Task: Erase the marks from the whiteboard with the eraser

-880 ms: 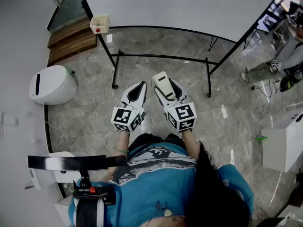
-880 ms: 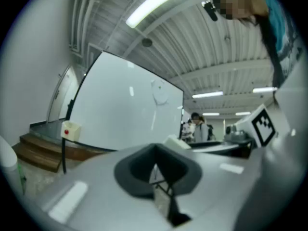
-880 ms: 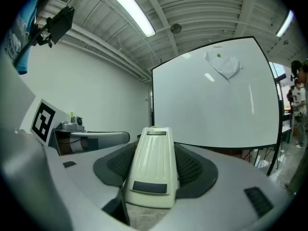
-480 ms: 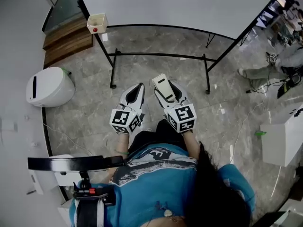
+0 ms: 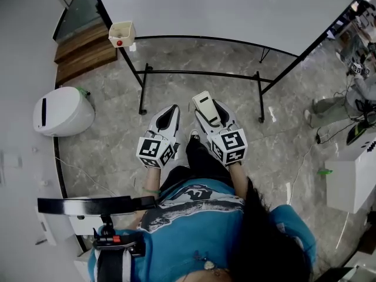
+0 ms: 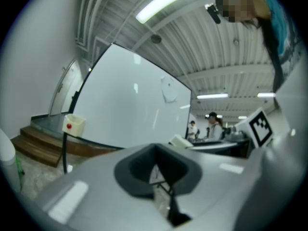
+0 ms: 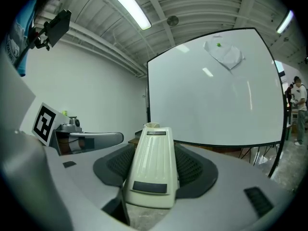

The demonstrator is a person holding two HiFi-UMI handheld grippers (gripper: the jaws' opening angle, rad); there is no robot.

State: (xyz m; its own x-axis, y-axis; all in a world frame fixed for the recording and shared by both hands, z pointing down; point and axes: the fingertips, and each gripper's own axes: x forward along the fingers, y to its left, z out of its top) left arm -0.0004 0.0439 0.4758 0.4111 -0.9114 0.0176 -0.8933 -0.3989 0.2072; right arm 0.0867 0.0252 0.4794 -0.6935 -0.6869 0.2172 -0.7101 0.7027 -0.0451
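The whiteboard (image 5: 235,7) stands on a black frame ahead of me, at the top of the head view. My right gripper (image 5: 205,106) is shut on a cream eraser (image 5: 207,108), whose end points toward the board. In the right gripper view the eraser (image 7: 152,165) lies between the dark pads, and the whiteboard (image 7: 211,105) carries a faint smudged patch with a green dot (image 7: 223,52) near its top. My left gripper (image 5: 170,113) hangs beside the right one, shut and holding nothing. The left gripper view shows the whiteboard (image 6: 130,112) with a faint mark (image 6: 168,90).
The black stand legs and crossbar (image 5: 200,72) sit on the marble floor just ahead. A small box with a red button (image 5: 123,33) hangs at the board's left corner. A white rounded bin (image 5: 63,107) and wooden steps (image 5: 82,49) are left; a person (image 5: 358,96) and white cabinet (image 5: 352,178) are right.
Both grippers have stayed side by side with the eraser held, shifting slightly in the view. The person at the right has moved along the right edge.
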